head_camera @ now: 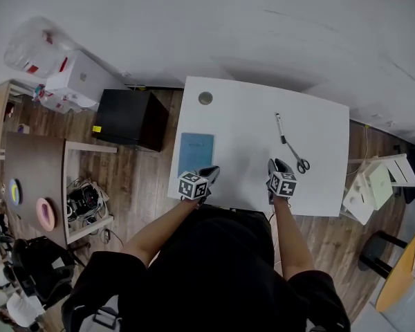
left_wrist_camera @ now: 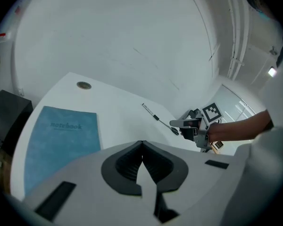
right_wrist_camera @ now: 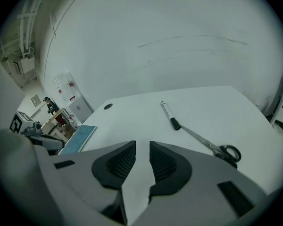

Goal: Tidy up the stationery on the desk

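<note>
Holding both tools low over the near edge of the desk (head_camera: 249,113), I have nothing gripped. My left hand-held gripper (head_camera: 209,173) is pinched fully together on air, and my right hand-held gripper (head_camera: 277,164) stands slightly parted and empty. I read this as a ready stance, one tool per side. The blue notebook (head_camera: 196,152) lies flat just ahead of the left. A white, black-capped pen (head_camera: 280,126) and steel scissors (head_camera: 296,156) lie tip to tip ahead of the right.

Near edge of the notebook (left_wrist_camera: 61,142) is hidden behind the left gripper (left_wrist_camera: 141,144).
</note>
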`<state>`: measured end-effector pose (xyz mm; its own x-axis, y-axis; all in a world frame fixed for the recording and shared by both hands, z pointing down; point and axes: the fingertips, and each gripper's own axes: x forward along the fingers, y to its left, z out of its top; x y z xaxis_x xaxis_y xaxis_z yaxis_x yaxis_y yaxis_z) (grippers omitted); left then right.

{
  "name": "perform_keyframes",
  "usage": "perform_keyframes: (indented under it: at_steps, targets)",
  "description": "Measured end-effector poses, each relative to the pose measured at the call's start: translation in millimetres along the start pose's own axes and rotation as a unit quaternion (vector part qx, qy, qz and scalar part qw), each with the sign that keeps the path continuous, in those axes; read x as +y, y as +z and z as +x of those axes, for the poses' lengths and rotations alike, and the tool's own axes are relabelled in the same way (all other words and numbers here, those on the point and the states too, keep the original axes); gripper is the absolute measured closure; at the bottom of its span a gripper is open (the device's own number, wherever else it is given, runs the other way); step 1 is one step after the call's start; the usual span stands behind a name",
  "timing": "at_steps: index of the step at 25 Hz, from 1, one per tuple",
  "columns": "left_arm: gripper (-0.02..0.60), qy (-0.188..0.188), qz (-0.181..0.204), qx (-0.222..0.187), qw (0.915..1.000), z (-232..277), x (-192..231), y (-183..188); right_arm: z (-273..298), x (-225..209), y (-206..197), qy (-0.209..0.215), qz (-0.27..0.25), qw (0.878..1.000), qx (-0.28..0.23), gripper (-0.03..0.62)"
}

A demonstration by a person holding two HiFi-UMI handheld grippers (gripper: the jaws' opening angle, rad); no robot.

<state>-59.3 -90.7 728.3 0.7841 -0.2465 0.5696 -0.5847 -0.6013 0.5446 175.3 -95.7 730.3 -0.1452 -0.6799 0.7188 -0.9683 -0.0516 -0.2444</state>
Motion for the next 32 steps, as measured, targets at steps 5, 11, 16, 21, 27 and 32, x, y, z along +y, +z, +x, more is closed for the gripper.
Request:
perform_keyframes:
  at_steps: [5,11,16,21,27,32]
  targets:
    - [0.568,-0.018,-0.009,0.01,0.9997,41.7,-44.6,0.1,22.5,-45.5,29.9,0.0,-0.052,0.999,0.007,0.491]
    - [0.568,0.014,-0.022,-0.001,0.9997,70.4,-62.8,2.7,56.2,-73.6,54.7,0.018,-0.092,0.995,0.018,0.485]
    - [0.568,0.044,-0.035,-0.021,0.9982,74.4,-63.7,7.4,79.5,-77.5,60.8,0.032,-0.111,0.993,0.034,0.48]
    - [0.568,0.059,-0.058,-0.026,0.9962,71.2,-60.6,-1.2,94.0,-79.4,57.6,0.032,-0.118,0.991,0.049,0.479]
    - [0.568,0.088,-0.05,-0.032,0.9944,60.1,-50.9,-5.3,100.4,-78.8,53.7,0.03,-0.111,0.992,0.052,0.479]
    - [0.568,0.093,-0.066,-0.044,0.9925,46.1,-38.7,-2.1,102.4,-73.5,46.9,0.03,-0.103,0.992,0.06,0.507]
